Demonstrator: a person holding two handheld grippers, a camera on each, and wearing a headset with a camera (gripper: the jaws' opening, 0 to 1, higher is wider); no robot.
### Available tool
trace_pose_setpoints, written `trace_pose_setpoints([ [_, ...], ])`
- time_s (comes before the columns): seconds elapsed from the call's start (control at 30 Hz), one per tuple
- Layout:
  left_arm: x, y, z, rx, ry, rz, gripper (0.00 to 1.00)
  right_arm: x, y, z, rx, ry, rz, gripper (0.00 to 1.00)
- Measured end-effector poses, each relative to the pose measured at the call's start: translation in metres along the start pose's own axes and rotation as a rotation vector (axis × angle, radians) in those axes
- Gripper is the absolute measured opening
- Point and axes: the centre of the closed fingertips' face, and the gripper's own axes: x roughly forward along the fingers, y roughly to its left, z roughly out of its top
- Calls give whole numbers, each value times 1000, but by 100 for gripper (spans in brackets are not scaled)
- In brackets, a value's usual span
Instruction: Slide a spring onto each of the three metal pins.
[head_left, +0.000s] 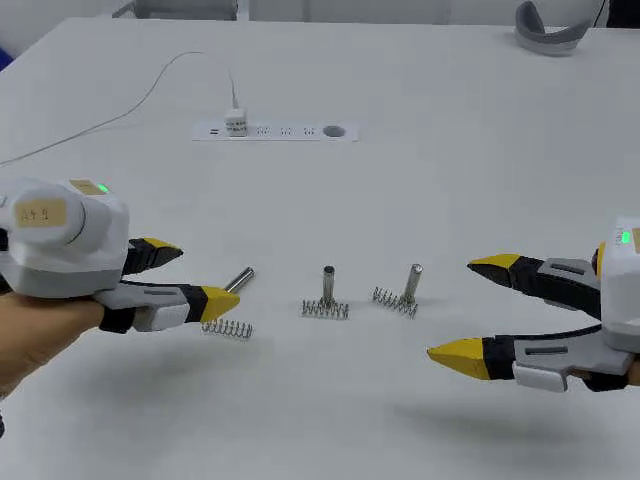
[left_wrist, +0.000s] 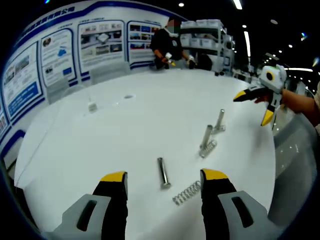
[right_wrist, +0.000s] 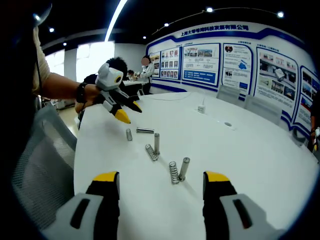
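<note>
Left claw (head_left: 203, 274) and right claw (head_left: 455, 308) both gape — pins (head_left: 328, 282), springs (head_left: 325, 310) between them, power strip (head_left: 275, 131) beyond.

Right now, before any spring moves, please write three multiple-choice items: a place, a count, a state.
1. Which pin lies flat? A left, B middle, C right.
2. How many springs lie loose on the table? A one, B two, C three.
3. The left tool and right tool are: A shut on springs, B open and empty, C shut on pins.
1 A: the left pin lies on its side. 2 C: left spring, middle spring, right spring, none on a pin. 3 B: jaws apart, nothing between.
</note>
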Motion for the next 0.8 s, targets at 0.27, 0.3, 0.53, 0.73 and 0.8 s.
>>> trace_pose_setpoints([
  [0.27,10,4,4,-5,41,4,54,-1,-1,-1,4,-1,-2,69],
  [0.3,11,5,4,-3,44,2,54,-1,-1,-1,4,-1,-3,69],
  [0.53,20,8,5,-4,93,2,49,-1,-3,-1,5,-2,-6,69],
  [0.73,28,6,6,1,137,-9,44,-1,-2,-1,4,-1,-6,69],
  [0.8,30,6,6,11,154,-14,41,-1,-2,-1,5,-2,-7,69],
])
